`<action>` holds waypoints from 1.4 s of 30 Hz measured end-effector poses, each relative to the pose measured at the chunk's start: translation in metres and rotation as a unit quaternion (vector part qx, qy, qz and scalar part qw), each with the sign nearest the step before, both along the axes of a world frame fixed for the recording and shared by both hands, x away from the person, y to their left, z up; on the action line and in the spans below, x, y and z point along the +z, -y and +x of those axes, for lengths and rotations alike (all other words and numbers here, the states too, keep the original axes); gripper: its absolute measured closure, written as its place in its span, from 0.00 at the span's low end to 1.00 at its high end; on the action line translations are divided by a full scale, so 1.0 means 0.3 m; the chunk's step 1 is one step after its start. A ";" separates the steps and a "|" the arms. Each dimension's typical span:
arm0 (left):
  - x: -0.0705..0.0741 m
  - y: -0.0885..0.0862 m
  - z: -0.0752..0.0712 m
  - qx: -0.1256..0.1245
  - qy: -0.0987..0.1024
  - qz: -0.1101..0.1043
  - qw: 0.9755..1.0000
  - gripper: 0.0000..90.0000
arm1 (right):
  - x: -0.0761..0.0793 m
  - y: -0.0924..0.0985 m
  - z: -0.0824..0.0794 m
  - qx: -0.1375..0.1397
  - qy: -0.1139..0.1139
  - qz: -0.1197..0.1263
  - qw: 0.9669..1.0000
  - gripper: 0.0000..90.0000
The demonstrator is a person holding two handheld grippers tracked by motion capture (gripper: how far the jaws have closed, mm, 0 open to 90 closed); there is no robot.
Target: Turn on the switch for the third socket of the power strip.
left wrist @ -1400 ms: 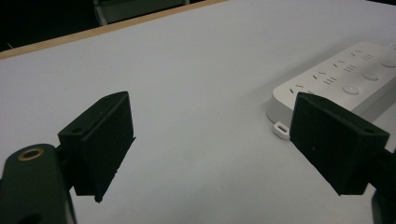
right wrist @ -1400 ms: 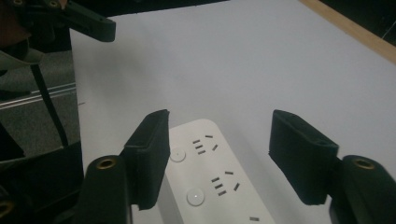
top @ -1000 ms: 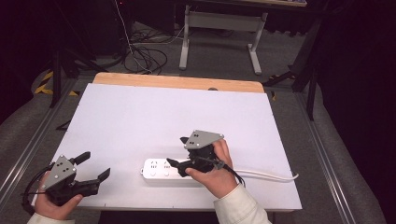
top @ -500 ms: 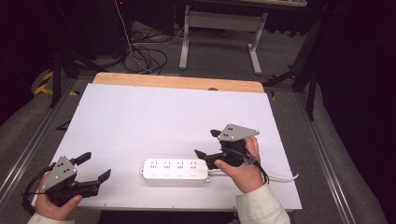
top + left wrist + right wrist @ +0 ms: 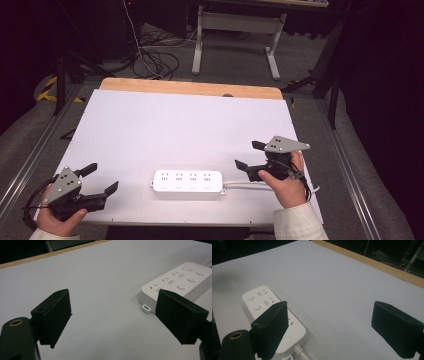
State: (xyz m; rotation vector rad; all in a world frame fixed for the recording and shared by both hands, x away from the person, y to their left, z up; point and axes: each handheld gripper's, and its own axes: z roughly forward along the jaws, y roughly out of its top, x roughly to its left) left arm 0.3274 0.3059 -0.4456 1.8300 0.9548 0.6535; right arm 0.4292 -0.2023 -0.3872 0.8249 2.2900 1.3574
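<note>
While both grippers gape empty, the right gripper (image 5: 246, 161) half hides the power strip's (image 5: 277, 315) cord end.

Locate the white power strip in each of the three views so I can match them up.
High view: the power strip lies near the front edge of the white table, between the two grippers.
Left gripper view: at the upper right, its end partly behind the right-hand jaw.
Right gripper view: at the lower left, partly behind the left-hand jaw, its cord leaving at the bottom.
Shared landmark: the table's wooden far edge.
</note>
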 end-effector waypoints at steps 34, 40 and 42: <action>-0.012 -0.009 0.012 0.016 -0.004 0.005 1.000 0.16 | -0.293 0.209 -0.054 -0.067 -0.042 -0.005 0.997 0.17; -0.015 -0.012 0.012 0.014 0.001 0.003 1.000 0.16 | -0.318 0.209 -0.062 -0.066 -0.048 -0.022 0.996 0.17; -0.015 -0.012 0.012 0.013 0.005 0.007 1.000 0.16 | -0.317 0.209 -0.062 -0.067 -0.046 -0.022 0.996 0.18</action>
